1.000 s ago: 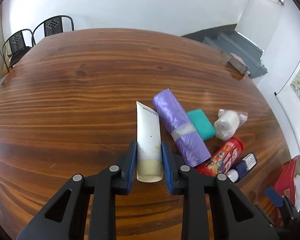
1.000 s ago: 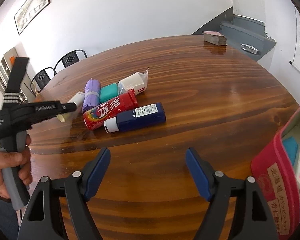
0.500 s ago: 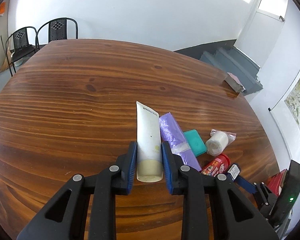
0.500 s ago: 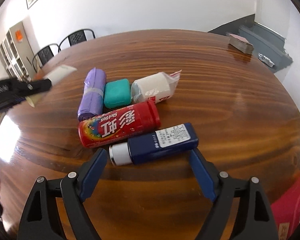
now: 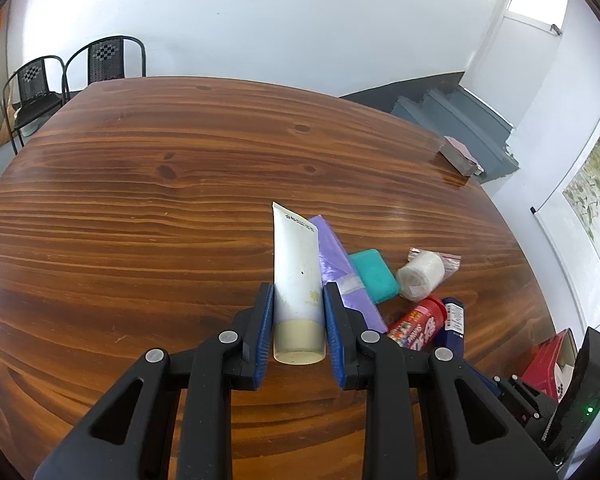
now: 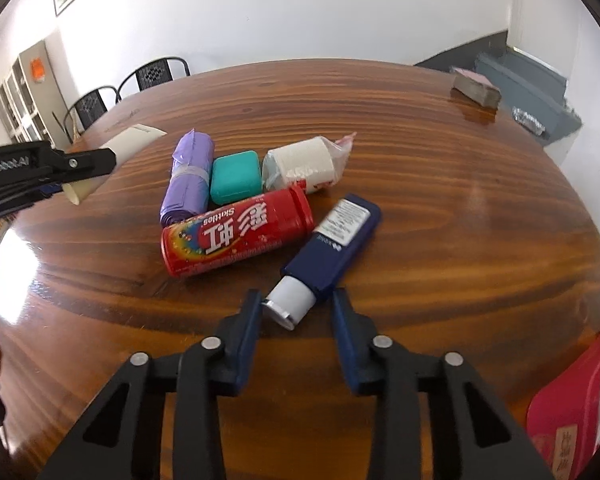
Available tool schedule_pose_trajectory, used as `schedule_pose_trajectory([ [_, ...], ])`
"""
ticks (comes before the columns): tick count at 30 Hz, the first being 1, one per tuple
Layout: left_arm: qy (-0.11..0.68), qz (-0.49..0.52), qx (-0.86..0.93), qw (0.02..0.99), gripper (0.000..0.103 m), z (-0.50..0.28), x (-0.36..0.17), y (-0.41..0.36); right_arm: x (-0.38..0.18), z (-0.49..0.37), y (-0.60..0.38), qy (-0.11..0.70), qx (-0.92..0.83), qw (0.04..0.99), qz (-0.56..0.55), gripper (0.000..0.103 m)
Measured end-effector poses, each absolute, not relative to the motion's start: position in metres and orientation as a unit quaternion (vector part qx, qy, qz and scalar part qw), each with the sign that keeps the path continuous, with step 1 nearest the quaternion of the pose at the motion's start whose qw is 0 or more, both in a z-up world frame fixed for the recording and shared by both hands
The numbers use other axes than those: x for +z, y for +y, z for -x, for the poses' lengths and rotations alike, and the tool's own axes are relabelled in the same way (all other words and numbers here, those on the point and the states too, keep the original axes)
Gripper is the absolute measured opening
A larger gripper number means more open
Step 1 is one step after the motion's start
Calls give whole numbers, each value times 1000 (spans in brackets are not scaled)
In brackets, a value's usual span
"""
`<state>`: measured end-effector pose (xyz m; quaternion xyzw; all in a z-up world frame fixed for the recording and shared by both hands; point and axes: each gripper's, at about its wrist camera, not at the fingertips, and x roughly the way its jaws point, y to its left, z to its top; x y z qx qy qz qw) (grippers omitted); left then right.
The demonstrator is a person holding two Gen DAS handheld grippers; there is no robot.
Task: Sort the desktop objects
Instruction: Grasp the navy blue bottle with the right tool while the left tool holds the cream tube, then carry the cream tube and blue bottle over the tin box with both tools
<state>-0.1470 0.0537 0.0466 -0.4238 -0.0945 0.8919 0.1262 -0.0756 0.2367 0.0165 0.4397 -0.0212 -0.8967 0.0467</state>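
Here, the left tongs (image 5: pixel 299 322) are clamped on a white plastic squeeze tube with a cream-coloured cap (image 5: pixel 298 280), blue pads pressed to both sides near the cap end, crimped end pointing away. In the right wrist view the tube (image 6: pixel 116 160) hangs above the brown wooden table (image 6: pixel 440 208), clear of the surface, off to the left of the pile.

The right tongs (image 6: pixel 296 314) are closing around the white cap end of a dark blue flat bottle with a white label (image 6: pixel 334 246). The cap sits between the blue pads; the left pad looks to be touching it, the right pad stands a little apart from the bottle. The bottle lies on the table, angled away to the upper right.

Pile on the table, right wrist view:
- red cylindrical sweets can with rainbow print (image 6: pixel 236 236), lying on its side, just left of the blue bottle, near or touching it, cannot tell which.
- purple roll of plastic bags with a pale band (image 6: pixel 188 180), behind the can's left end.
- teal rounded plastic case (image 6: pixel 235 177), between the purple roll and the white roll, touching both as far as can be told.
- white roll in a clear plastic bag (image 6: pixel 304 164), behind the can's right end.

A red fabric box (image 6: pixel 580 400) stands at the lower right edge of the table, partly out of frame. A small stack of cards (image 6: pixel 476 87) lies at the far right edge, well apart from the pile. Two black metal chairs (image 5: pixel 72 76) stand beyond the far end.
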Motion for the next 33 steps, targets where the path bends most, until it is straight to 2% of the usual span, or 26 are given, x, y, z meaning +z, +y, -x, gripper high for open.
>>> schedule_pose_trajectory([
  [2,-93,422,892,130,27,145,48,57,17,69,241,-34,-896,48,-441,25],
  [9,-90,417,893,143,27,139,54,63,17,56,247,-71,-894,49,-439,27],
  [10,-91,416,893,144,27,138,55,63,17,57,247,-75,-893,49,-441,33],
  [11,-92,415,893,144,27,138,56,63,18,58,247,-76,-893,45,-441,48],
  [12,-92,415,894,145,27,138,56,63,19,58,246,-74,-895,40,-439,59],
  [13,-91,415,894,145,27,138,57,63,21,58,245,-69,-898,32,-434,77],
  [14,-91,415,894,146,27,138,56,63,23,59,243,-61,-903,23,-425,81],
  [15,-91,415,893,146,27,138,56,64,25,60,240,-54,-905,19,-422,81],
  [18,-88,416,893,148,27,137,55,66,25,70,231,-33,-905,3,-424,79],
  [21,-84,417,892,152,27,136,54,70,18,83,228,-27,-897,-5,-441,57],
  [23,-83,418,892,154,27,135,54,72,15,84,224,-6,-898,-19,-439,36],
  [33,-72,413,891,174,27,124,59,87,39,44,235,-49,-915,-7,-401,34],
])
